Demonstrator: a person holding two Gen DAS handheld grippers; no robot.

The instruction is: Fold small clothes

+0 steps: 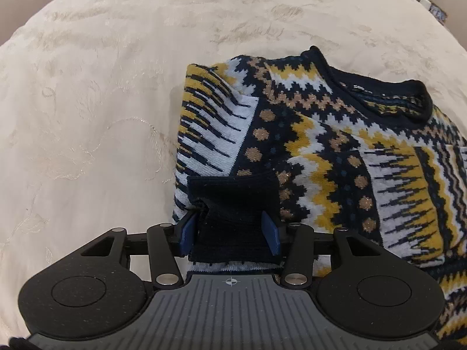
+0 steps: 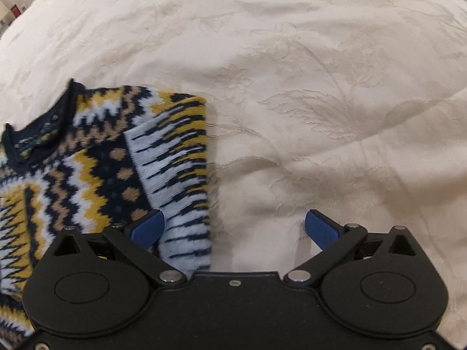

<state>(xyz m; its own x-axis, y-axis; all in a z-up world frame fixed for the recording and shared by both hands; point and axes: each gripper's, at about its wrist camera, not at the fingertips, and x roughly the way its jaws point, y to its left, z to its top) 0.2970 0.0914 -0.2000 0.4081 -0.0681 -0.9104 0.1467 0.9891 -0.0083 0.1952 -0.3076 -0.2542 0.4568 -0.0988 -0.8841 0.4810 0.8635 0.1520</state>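
Now the left tongs (image 1: 230, 232) stand half-spread around the sweater's (image 1: 306, 134) dark cuff (image 1: 233, 204), right tongs (image 2: 233, 227) gaping wide.

A cream bedspread (image 2: 321, 87) with a faint stitched leaf pattern fills nearly all of both views, softly rumpled and evenly lit. Past its upper right edge in the left view sits some blurred clutter (image 1: 435, 5), too small to identify.

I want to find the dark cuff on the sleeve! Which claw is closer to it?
Left. The left claw has the dark cuff right between its fingers. The right claw is open at the sweater's other side edge.
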